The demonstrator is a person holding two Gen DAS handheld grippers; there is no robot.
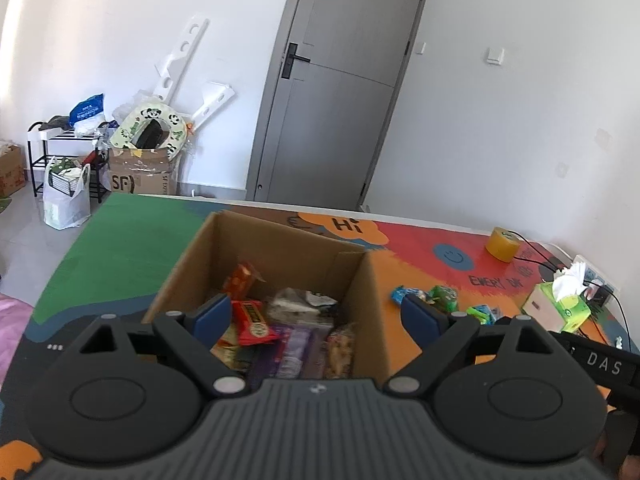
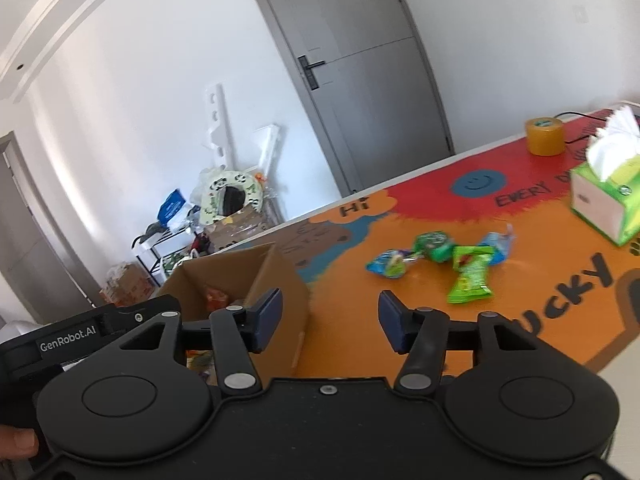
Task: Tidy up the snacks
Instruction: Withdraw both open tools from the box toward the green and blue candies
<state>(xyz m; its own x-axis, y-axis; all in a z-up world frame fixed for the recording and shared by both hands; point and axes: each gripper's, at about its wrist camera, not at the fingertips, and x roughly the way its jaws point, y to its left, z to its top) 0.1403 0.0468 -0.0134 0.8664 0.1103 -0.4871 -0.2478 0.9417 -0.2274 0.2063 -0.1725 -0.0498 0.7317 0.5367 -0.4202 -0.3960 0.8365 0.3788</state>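
Note:
An open cardboard box (image 1: 372,304) stands on the colourful table mat and holds several wrapped snacks, among them a red bar (image 1: 252,322) and a purple pack (image 1: 294,350). My left gripper (image 1: 318,316) hovers over the box's near side, open wide, nothing between its blue pads. To the right of the box lie several loose green and blue snack packs (image 1: 442,294), seen closer in the right wrist view as snack packs (image 2: 468,280). My right gripper (image 2: 330,320) is open and empty beside the box (image 2: 280,280), with the loose packs ahead to its right.
A green tissue box (image 2: 604,204) and a roll of yellow tape (image 2: 545,136) stand at the table's far right, with black cables behind them. A grey door, a shoe rack and stacked cartons line the wall beyond the table's far edge.

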